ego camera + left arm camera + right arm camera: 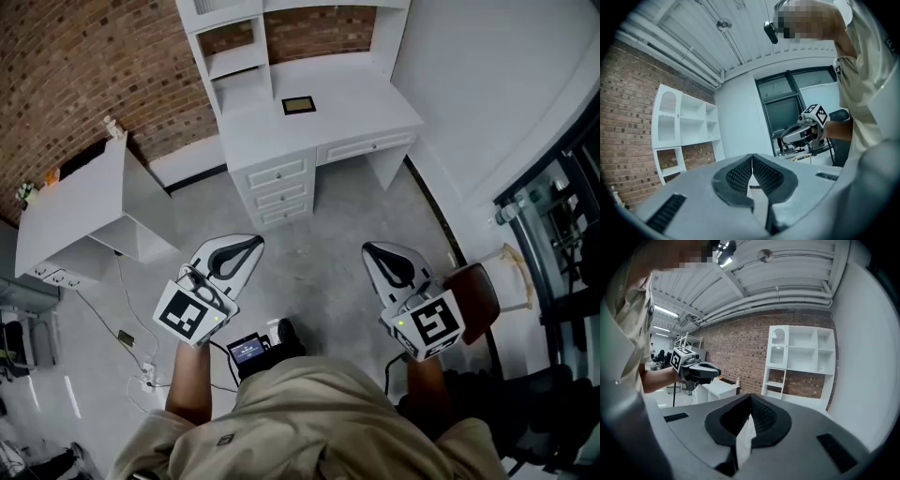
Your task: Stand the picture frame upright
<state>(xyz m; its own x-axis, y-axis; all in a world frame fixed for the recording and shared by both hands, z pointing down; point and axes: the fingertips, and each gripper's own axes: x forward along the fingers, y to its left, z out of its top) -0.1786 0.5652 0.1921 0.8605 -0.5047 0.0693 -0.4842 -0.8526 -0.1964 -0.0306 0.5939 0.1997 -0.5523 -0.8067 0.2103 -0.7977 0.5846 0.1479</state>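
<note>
The picture frame point(298, 105) is small, dark-rimmed and lies flat on the white desk point(356, 103) at the far side of the room. Both grippers are held close to the person's body, well short of the desk. In the head view my left gripper point(255, 242) points toward the desk with its jaws together and nothing in them. My right gripper point(367, 248) does the same. In the left gripper view the left gripper point(752, 157) has its pads meeting at the tip. The right gripper point(750, 397) is closed the same way in its own view.
The desk has a drawer stack point(278, 187) and a white shelf hutch point(234, 47) against the brick wall. A white cabinet point(84, 202) stands at the left, and a brown chair point(478, 291) at the right. Cables and a power strip point(141, 366) lie on the grey floor.
</note>
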